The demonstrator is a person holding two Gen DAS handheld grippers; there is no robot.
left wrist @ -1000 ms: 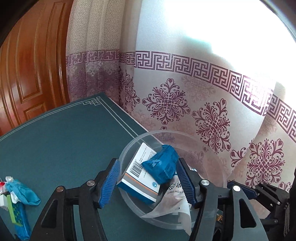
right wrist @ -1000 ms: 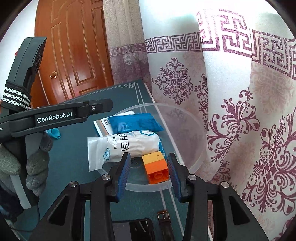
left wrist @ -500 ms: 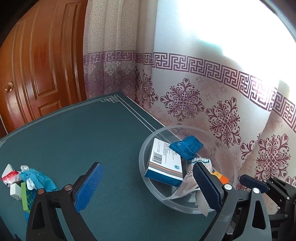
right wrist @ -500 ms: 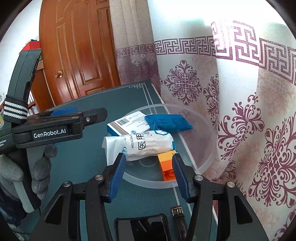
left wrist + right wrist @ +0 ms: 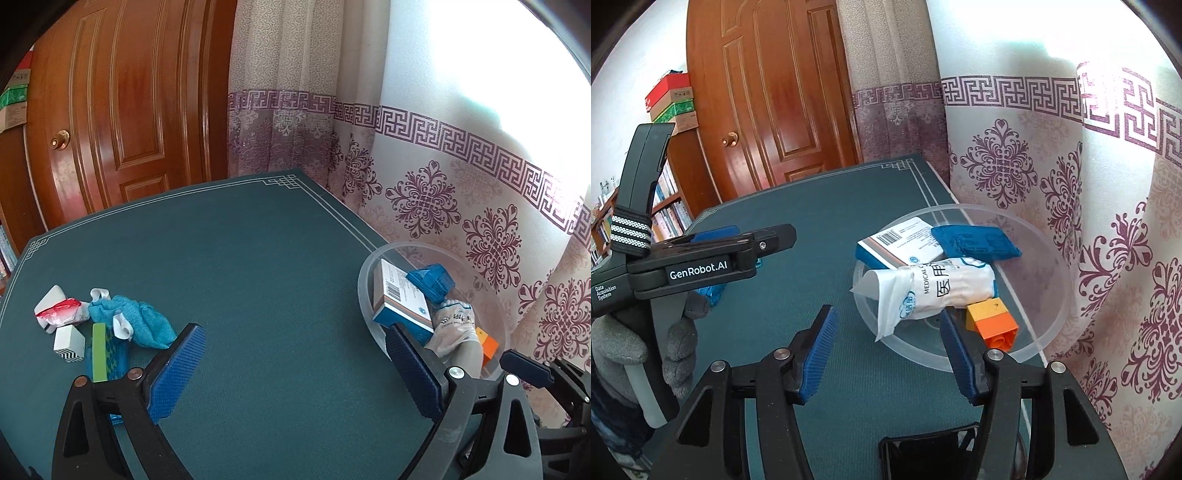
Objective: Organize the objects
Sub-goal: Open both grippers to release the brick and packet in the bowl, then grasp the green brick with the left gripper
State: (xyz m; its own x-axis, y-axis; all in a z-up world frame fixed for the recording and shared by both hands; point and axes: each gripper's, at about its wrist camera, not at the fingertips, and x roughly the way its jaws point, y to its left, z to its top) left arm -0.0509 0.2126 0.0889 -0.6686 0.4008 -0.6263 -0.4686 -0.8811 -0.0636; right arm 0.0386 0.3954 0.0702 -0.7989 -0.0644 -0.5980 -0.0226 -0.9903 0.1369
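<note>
With both the left gripper [image 5: 293,369] and right gripper [image 5: 888,354] spread wide and empty, the left should swing to the loose pile [image 5: 107,328] at the counter's [image 5: 258,258] left edge, straddle one item squarely, then carry it to the bowl [image 5: 1049,332] at the right edge.

A clear plastic bowl [image 5: 1049,332] sits at the table's curtain-side edge. Inside it lie a blue-and-white box [image 5: 905,245] with a barcode, a blue packet [image 5: 975,243] leaning on the box, a white medical pouch [image 5: 938,291] draped across both, and an orange-and-yellow block [image 5: 993,321] — partly under the pouch.
</note>
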